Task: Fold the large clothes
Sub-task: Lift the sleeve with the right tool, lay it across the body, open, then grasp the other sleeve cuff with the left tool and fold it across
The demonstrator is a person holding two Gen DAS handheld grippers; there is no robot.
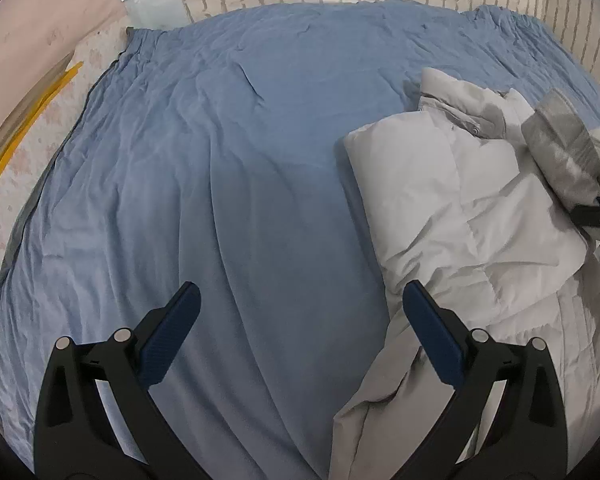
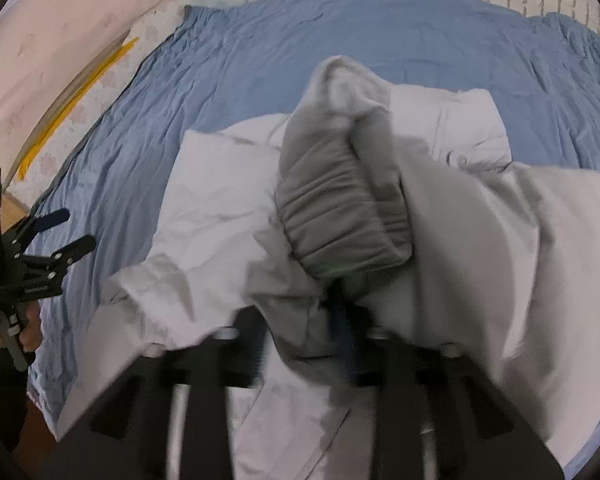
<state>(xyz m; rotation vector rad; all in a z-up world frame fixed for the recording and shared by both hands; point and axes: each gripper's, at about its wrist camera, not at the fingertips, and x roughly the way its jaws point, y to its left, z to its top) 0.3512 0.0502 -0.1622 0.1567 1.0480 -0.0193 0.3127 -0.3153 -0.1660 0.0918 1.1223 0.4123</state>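
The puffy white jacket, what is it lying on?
The jacket lies on a wrinkled blue sheet that spreads out well past it. Its grey elastic cuff is lifted by the right gripper. What lies under the jacket's middle is covered.

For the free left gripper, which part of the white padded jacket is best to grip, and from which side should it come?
Probably the rolled folded edge of the white jacket that faces the bare blue sheet. The left gripper is open over that sheet, so it could come in from the jacket's left, low along the bed. That edge looks thick and rounded, and nothing covers it; the right gripper already holds the grey cuff.
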